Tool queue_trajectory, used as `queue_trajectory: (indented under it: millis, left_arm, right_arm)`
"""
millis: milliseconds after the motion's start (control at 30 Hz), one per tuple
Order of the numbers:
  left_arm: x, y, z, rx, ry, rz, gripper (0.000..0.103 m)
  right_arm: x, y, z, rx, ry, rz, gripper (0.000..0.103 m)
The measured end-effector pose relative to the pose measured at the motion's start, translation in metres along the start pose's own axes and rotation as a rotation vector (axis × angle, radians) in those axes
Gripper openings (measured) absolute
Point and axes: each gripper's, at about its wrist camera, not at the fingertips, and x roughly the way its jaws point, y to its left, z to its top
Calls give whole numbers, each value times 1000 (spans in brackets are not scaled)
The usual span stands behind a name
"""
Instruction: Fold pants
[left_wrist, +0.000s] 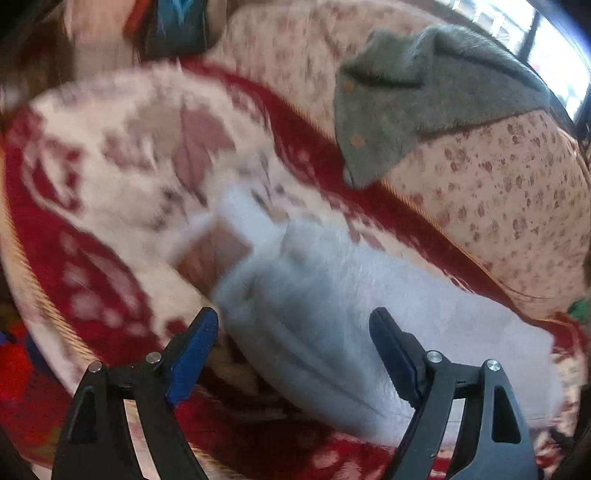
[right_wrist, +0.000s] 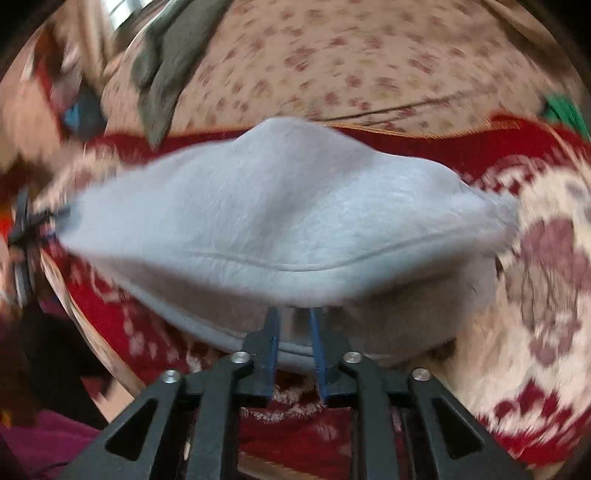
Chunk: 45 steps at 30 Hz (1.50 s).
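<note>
The light grey fleece pants lie bunched on a red and cream patterned rug, with a stitched hem running across the folded bundle; in the right wrist view they fill the centre, spreading from nine o'clock to three o'clock. The right gripper, at six o'clock of that view, has its blue-padded fingers clenched on the near edge of the pants. In the left wrist view the pants lie from the centre toward four o'clock, and the left gripper stands over them with its jaws spread wide, grasping nothing. Beyond the rug, a cream floral-print cushion sits toward two o'clock, with a dark grey buttoned garment draped over it at one o'clock.
</note>
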Motion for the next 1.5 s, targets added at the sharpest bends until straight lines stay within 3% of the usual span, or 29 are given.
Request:
queue_trajectory:
  millis: [33, 67, 167, 233, 367, 467, 533, 600, 633, 667, 800, 900, 1033, 1200, 1233, 1300, 1333, 1367, 1500]
  left_arm:
    - [-11, -6, -1, 21, -35, 38, 84]
    - [-18, -13, -2, 38, -58, 54, 84]
    - [-40, -44, -8, 107, -97, 14, 86]
    - [-47, -74, -16, 154, -82, -63, 91]
    - [-45, -151, -51, 290, 7, -255, 91]
    - [-40, -203, -86, 381, 82, -348, 91]
    - [-37, -241, -113, 461, 115, -403, 91]
    - [-36, -274, -133, 529, 128, -437, 91]
    - [-35, -290, -143, 564, 132, -458, 91]
    - [-34, -301, -149, 590, 136, -472, 91]
    - [-34, -338, -173, 653, 172, -521, 91]
    - [-36, -350, -191, 658, 195, -528, 91]
    - [-32, -362, -206, 624, 215, -515, 91]
    - [-18, -373, -214, 485, 283, -520, 92]
    - [-15, -374, -215, 457, 290, -515, 93]
    - [-8, -375, -218, 399, 310, -508, 95]
    - [-6, -374, -220, 383, 314, -504, 95]
    - [-6, -374, -221, 371, 311, -498, 95]
    - [-15, -368, -220, 299, 329, -530, 95]
  right_arm:
    - [-3, -6, -2, 35, -13, 8, 72]
    - [-8, -16, -4, 88, -38, 18, 82]
    - [-15, -46, 1, 228, -91, 89, 82]
    - [-17, -62, 5, 317, -127, 126, 82]
    - [-5, -104, 10, 538, -154, 218, 82]
    - [3, -125, 18, 627, -191, 252, 82]
    - [6, -134, 23, 661, -224, 288, 79]
    - [16, -139, 28, 682, -226, 328, 68]
    - [20, -143, 30, 678, -217, 320, 54]
    - [23, -144, 32, 672, -205, 301, 33]
    - [17, -153, 29, 688, -232, 374, 20]
    - [5, -153, 30, 702, -274, 442, 19]
    - [-1, -148, 39, 652, -282, 439, 18]
    - [11, -150, 35, 663, -229, 416, 22]
    - [15, -153, 31, 684, -208, 400, 26]
    - [24, -157, 26, 714, -200, 427, 49]
    - [25, -157, 25, 721, -207, 446, 68]
    - [25, -156, 25, 715, -217, 459, 72]
    - [28, -140, 44, 600, -202, 404, 72]
